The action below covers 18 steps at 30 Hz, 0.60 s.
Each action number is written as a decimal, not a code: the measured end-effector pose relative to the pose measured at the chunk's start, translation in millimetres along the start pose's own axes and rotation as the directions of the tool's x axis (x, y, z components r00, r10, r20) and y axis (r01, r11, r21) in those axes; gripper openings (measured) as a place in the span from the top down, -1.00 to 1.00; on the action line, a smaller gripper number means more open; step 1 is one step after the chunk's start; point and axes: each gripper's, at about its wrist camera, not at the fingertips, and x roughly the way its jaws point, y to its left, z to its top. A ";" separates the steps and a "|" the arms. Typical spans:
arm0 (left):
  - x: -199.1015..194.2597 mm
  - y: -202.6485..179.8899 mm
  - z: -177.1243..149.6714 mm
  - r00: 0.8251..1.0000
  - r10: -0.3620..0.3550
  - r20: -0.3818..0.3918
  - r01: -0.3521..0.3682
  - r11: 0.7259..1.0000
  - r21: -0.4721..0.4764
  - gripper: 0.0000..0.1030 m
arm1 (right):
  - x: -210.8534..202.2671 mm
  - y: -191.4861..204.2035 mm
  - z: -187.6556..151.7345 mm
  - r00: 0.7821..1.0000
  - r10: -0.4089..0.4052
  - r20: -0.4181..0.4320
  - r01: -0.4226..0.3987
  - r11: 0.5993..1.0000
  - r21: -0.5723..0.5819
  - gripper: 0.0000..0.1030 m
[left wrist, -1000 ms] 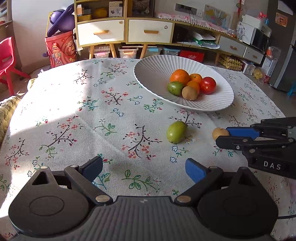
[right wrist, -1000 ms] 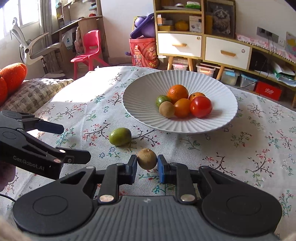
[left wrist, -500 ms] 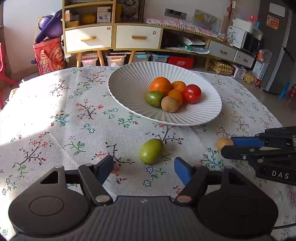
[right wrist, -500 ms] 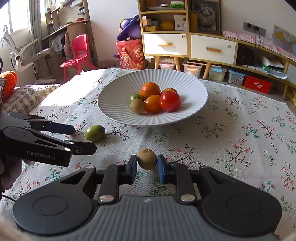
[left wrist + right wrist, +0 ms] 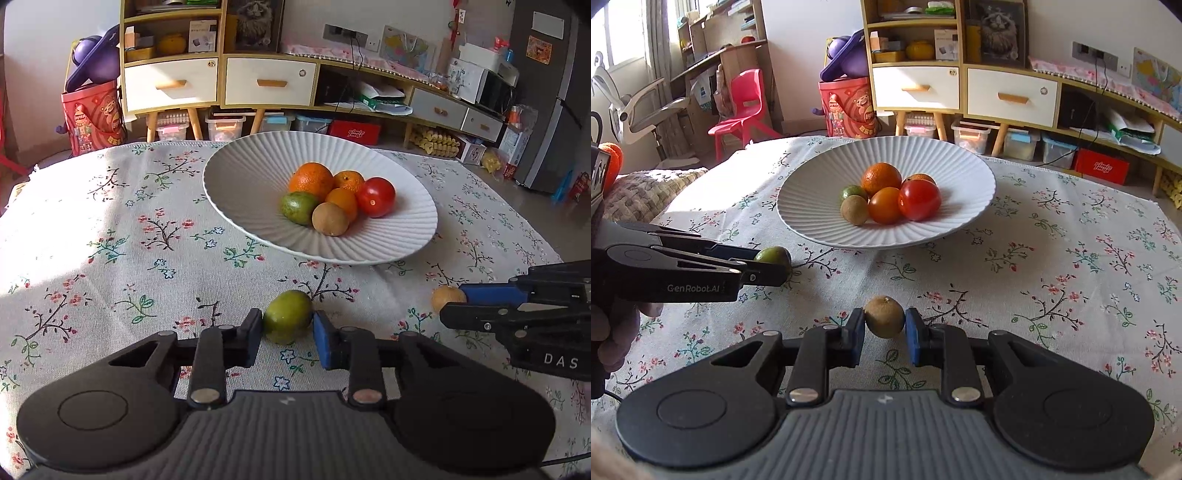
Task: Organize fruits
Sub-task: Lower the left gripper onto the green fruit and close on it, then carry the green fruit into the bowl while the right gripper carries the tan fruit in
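A green fruit (image 5: 287,316) lies on the flowered tablecloth in front of the white ribbed plate (image 5: 240,184). My left gripper (image 5: 288,330) is closing its jaws around this fruit, and both pads touch its sides. My right gripper (image 5: 884,326) is shut on a small brown fruit (image 5: 884,314), held just above the cloth. The right wrist view shows the left gripper (image 5: 768,267) at the left, with the green fruit (image 5: 774,254) at its tips. The plate (image 5: 812,206) holds oranges, a red tomato, a green fruit and a brown fruit.
The round table's cloth (image 5: 110,258) stretches left of the plate. Behind the table stand a cabinet with drawers (image 5: 221,85), a red bucket (image 5: 92,118) and storage boxes. A person's hand (image 5: 613,332) holds the left gripper. A woven cushion (image 5: 646,188) lies at the left.
My left gripper moved up to the green fruit and its jaws came together from wide apart until they touch it. The right gripper kept its hold on the brown fruit.
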 end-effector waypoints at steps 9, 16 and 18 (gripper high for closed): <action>-6.9 3.2 -1.4 1.000 -0.004 0.001 0.004 1.000 -0.008 0.72 | -0.9 0.5 1.2 1.000 -0.002 0.004 0.002 1.000 0.000 0.59; -14.5 2.0 -1.3 1.000 -0.025 0.001 0.025 1.000 -0.009 0.73 | -3.3 0.2 8.2 1.000 -0.002 0.023 0.002 1.000 0.001 0.59; -18.4 0.2 0.2 0.999 -0.037 0.007 0.037 0.999 -0.012 0.73 | -3.7 -1.0 11.3 0.999 -0.005 0.031 0.005 1.000 0.007 0.59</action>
